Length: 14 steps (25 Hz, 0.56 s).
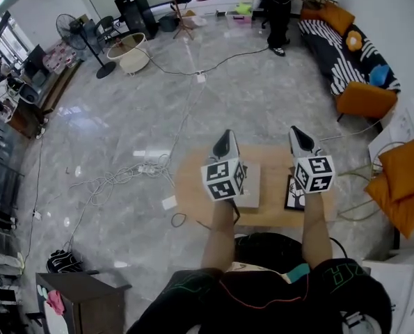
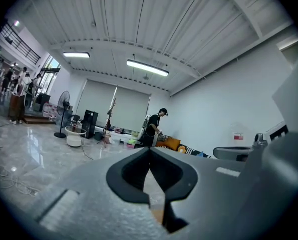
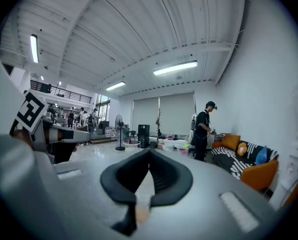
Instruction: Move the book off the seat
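Note:
A low wooden seat stands in front of me on the marble floor. A pale flat book lies on it, partly hidden behind my left gripper's marker cube. A dark-framed flat thing lies at its right, half hidden by my right gripper. Both grippers are held up above the seat, side by side, pointing forward. The left gripper is shut with nothing between its jaws. So is the right gripper. Neither touches the book.
A striped sofa with an orange chair lines the right wall, orange cushions nearer me. A person stands at the far end. Cables run over the floor left of the seat. A fan and a dark cabinet are at left.

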Motion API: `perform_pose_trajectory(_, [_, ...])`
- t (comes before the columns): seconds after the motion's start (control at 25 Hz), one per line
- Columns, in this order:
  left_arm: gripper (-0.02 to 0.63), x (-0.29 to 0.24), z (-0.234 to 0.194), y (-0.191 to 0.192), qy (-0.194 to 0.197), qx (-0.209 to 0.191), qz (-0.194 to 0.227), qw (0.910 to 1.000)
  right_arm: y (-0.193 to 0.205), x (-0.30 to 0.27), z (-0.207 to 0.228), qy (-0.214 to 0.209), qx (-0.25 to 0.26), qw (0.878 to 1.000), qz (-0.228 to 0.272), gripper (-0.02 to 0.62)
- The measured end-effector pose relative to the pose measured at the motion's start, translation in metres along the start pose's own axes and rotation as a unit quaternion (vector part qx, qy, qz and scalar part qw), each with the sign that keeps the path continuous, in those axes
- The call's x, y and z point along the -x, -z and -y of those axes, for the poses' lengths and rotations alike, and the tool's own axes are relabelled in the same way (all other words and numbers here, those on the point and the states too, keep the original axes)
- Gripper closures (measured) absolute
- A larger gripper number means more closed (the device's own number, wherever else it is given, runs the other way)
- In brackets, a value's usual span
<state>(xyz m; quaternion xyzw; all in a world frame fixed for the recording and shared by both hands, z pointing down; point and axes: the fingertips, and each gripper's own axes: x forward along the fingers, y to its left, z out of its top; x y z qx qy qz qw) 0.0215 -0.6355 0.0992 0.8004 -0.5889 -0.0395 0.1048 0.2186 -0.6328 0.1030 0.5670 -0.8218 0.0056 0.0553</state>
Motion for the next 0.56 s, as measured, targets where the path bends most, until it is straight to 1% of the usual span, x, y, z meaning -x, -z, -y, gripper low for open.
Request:
perform_pose_trajectory(0.16, [0.595, 0.002, 0.003, -0.002, -0.001, -0.009, 0.005, 1.0, -0.007, 0.002, 0.001, 0.006, 0.0, 1.0, 0.008, 0.592])
perform_pose_trajectory(0.56, [0.595, -0.002, -0.007, -0.007, -0.009, -0.018, 0.006, 0.9998, -0.015, -0.009, 0.004, 0.014, -0.004, 1.0, 0.022, 0.592])
